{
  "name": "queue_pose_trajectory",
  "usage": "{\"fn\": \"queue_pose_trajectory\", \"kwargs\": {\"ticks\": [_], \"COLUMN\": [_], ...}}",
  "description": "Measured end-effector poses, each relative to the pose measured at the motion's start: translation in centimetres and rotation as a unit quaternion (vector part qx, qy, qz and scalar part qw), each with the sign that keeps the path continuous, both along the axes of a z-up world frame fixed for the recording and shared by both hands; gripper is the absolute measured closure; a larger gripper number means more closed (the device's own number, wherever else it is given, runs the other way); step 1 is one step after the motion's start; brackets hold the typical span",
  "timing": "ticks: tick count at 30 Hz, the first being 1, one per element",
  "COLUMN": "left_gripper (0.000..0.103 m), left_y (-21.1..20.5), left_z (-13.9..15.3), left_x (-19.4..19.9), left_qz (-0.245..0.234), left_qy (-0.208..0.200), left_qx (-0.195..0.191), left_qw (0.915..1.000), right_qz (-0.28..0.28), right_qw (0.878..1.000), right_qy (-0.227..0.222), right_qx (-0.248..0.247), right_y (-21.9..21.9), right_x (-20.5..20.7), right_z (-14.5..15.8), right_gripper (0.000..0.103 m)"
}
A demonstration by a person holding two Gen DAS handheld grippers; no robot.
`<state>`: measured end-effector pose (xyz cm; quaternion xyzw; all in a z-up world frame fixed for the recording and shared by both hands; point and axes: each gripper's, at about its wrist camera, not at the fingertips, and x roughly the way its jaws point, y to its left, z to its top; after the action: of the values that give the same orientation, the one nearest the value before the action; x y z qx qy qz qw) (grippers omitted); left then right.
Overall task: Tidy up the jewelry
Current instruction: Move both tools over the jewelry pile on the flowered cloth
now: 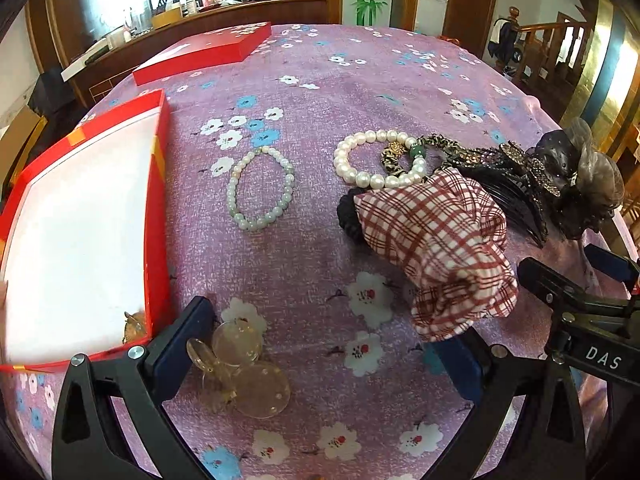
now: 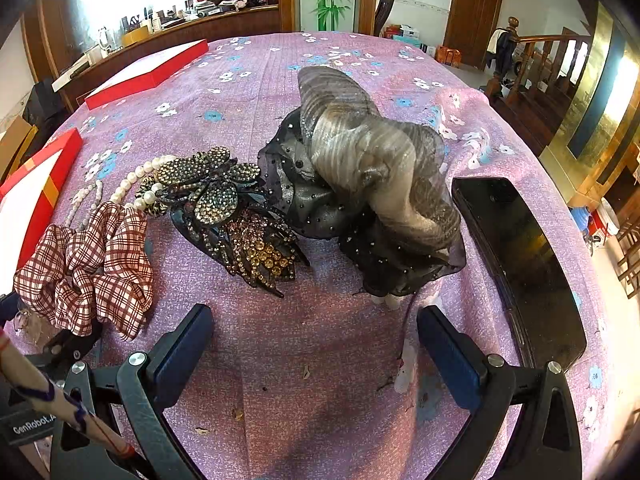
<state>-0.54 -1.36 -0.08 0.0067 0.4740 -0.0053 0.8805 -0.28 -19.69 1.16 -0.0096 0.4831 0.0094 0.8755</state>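
Purple floral cloth covers the tabletop [image 1: 320, 92]; wooden counter and stair rail behind. Open red box [image 1: 158, 184] at left, white inside. Left claw [image 1: 320, 344] spread wide, holding nothing; clear plastic clip [image 1: 244, 372] between its fingers, jade bracelet [image 1: 260, 188] beyond. Plaid scrunchie [image 1: 436, 248] near its right finger. Right claw [image 2: 316, 344] spread, empty; rhinestone clip [image 2: 228, 208] and gauze bow [image 2: 360, 184] just ahead.

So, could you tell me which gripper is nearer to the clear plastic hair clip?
Left. The clear plastic hair clip lies between the open left gripper's fingers, beside the left one. The right gripper hovers further right, before the rhinestone clips and gauze bow.
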Motion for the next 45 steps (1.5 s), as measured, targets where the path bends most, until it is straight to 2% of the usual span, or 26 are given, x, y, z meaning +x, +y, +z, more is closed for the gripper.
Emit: {"fn": "queue_pose_trajectory", "kwargs": {"ticks": [16, 21, 25, 27, 29, 32, 35, 38, 40, 43, 45], "left_gripper": [0.0, 0.0, 0.0, 0.0, 0.0, 0.0, 0.0, 0.0, 0.0, 0.0, 0.0], "left_y": [-0.1, -0.1, -0.1, -0.1, -0.2, 0.2, 0.6, 1.1, 1.1, 1.2, 1.4], "left_z": [0.1, 0.1, 0.1, 0.1, 0.1, 0.4, 1.9, 2.6, 3.0, 3.3, 3.3], "left_x": [-0.4, -0.3, -0.4, -0.4, -0.5, -1.6, -3.6, -5.7, -6.6, -7.6, -7.6], "left_qz": [0.008, 0.008, 0.008, 0.008, 0.013, -0.006, 0.01, 0.022, 0.025, 0.028, 0.03], "left_qy": [0.008, 0.009, 0.008, 0.009, 0.009, 0.017, -0.042, -0.09, -0.108, -0.145, -0.149], "left_qx": [-0.01, -0.009, -0.01, -0.009, -0.009, -0.02, -0.001, -0.012, 0.001, 0.006, 0.006], "left_qw": [0.9999, 0.9999, 0.9999, 0.9999, 0.9998, 0.9996, 0.999, 0.9957, 0.9938, 0.989, 0.9883], "right_qz": [0.001, 0.022, 0.04, 0.046, 0.039, 0.016, 0.016, 0.026, 0.032, 0.037, 0.038], "right_qw": [1.0, 0.999, 0.998, 0.997, 0.995, 0.994, 0.989, 0.983, 0.98, 0.977, 0.974], "right_qy": [0.006, 0.029, 0.028, 0.009, -0.007, -0.033, -0.073, -0.118, -0.141, -0.141, -0.144], "right_qx": [-0.007, 0.001, 0.039, 0.062, 0.093, 0.107, 0.13, 0.14, 0.14, 0.157, 0.173], "right_y": [0.1, -0.3, -0.6, -1.0, -1.7, -2.8, -3.3, -3.3, -2.8, -2.7, -2.5], "right_x": [0.3, 1.2, -0.4, -1.8, -3.3, -4.9, -6.6, -8.2, -9.0, -9.1, -9.4], "right_z": [0.0, 0.0, 0.3, 0.4, 0.6, 1.2, 2.5, 4.2, 4.8, 5.2, 5.3], "right_gripper": [0.0, 0.0, 0.0, 0.0, 0.001, 0.001, 0.001, 0.001, 0.001, 0.001, 0.001]}}
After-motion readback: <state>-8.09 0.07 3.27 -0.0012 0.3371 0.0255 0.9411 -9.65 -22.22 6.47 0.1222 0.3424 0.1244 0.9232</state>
